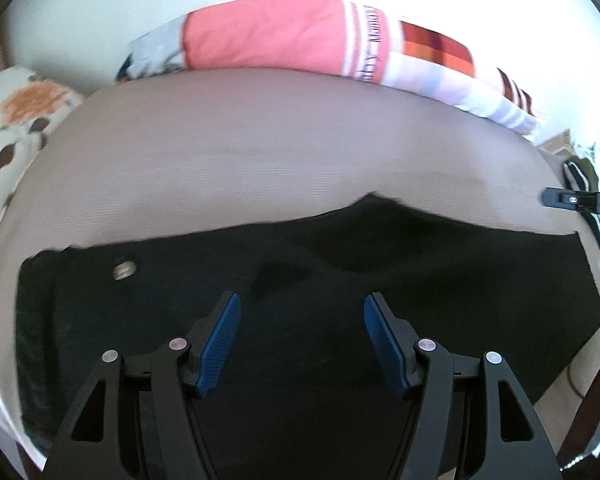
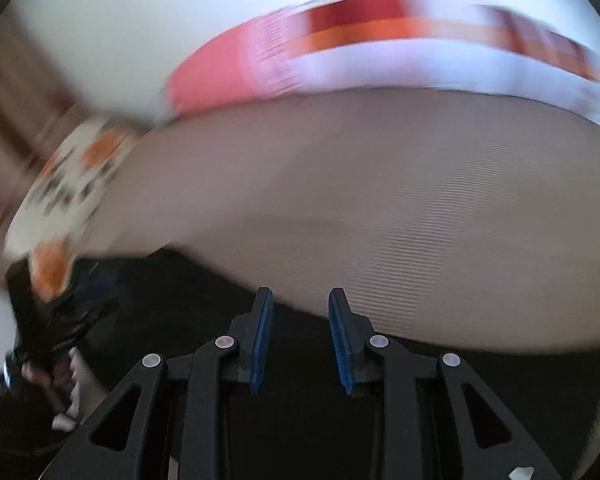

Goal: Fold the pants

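1. The black pants (image 1: pixel 300 264) lie spread flat across a beige bed (image 1: pixel 260 144), stretching from the left edge to the right edge of the left wrist view, with a metal button (image 1: pixel 125 270) showing near their left end.
2. The left gripper (image 1: pixel 302 308) hovers over the pants, jaws wide apart, with nothing between the blue pads (image 1: pixel 220 344).
3. The right gripper (image 2: pixel 300 304) is over the far edge of the pants (image 2: pixel 188 300), jaws parted by a narrower gap, holding nothing.
4. The right wrist view is blurred.
5. A pink pillow (image 1: pixel 268 36) and a striped one (image 1: pixel 440 64) lie along the bed's far edge; a floral cushion (image 1: pixel 20 120) sits at the left.
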The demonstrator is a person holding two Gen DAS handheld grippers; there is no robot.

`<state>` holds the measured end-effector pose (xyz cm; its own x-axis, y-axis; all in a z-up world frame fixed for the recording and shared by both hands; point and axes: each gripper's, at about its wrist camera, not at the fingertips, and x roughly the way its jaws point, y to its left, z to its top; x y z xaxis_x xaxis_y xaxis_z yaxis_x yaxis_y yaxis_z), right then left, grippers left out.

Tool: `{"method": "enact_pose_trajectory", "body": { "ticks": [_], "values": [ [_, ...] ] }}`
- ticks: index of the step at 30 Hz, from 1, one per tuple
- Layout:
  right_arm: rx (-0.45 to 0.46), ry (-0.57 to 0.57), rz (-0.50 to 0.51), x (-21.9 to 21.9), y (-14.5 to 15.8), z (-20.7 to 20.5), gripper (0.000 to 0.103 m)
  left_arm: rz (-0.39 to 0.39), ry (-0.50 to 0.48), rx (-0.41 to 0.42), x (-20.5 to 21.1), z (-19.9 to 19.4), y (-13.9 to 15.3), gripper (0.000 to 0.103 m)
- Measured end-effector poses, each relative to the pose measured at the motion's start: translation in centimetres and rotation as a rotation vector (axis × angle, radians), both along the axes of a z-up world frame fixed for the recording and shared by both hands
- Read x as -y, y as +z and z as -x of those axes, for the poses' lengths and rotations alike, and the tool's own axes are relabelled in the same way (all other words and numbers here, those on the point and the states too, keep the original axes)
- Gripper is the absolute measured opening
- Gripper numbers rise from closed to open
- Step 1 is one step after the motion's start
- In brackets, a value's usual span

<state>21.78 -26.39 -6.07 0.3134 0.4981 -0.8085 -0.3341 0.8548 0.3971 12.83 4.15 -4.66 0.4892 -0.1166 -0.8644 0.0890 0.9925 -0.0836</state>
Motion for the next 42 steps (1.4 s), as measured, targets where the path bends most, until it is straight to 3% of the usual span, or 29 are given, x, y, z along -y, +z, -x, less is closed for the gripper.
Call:
{"method": "enact_pose_trajectory", "body": {
  "ticks": [6,14,15,17,22,25,26,29,31,37,42],
  "values": [
    [-0.053,0.262,0.035,-11.7,-2.6,-4.1,0.028,0.012,0.059,-0.019,-4.6,1.1,-1.3,0.065],
    [-0.13,0.422,0.096,-17.2,-5.3,-6.0,0.028,0.025,0.017,-0.001,-5.2,1.2,-1.7,0.065],
    [-0.13,0.424,0.08,-17.2,-5.3,-6.1,0.016,0.031,0.012,-0.002,-5.3,1.1,-1.7,0.065],
    [-0.091,0.434,0.068,-17.3,-4.5,-5.8,0.01,0.045,0.017,-0.004,-5.5,1.1,-1.6,0.065],
    [-0.023,0.359,0.157,-18.0,-5.5,-5.8,0.006,0.063,0.02,0.007,-5.9,1.0,-2.0,0.065],
    [-0.042,0.294,0.119,-17.5,-6.0,-6.4,0.007,0.031,0.012,0.014,-5.5,1.0,-2.3,0.065],
    [-0.037,0.285,0.123,-17.5,-5.9,-6.3,0.008,0.022,0.011,0.014,-5.4,1.0,-2.4,0.065],
    [-0.007,0.223,0.146,-17.1,-5.0,-5.6,0.032,-0.031,0.007,0.012,-4.6,1.0,-2.4,0.065],
    [0.024,0.165,0.118,-15.5,-3.4,-4.7,0.032,-0.06,-0.004,0.034,-3.7,1.0,-1.8,0.065],
    [0.12,-0.01,0.174,-10.6,-0.6,-0.5,0.032,-0.035,-0.105,0.113,0.3,0.1,0.6,0.065],
    [0.108,-0.128,0.274,-7.1,-1.6,3.2,0.033,0.016,-0.193,0.106,4.7,-1.8,-0.1,0.065]
  ]
}}
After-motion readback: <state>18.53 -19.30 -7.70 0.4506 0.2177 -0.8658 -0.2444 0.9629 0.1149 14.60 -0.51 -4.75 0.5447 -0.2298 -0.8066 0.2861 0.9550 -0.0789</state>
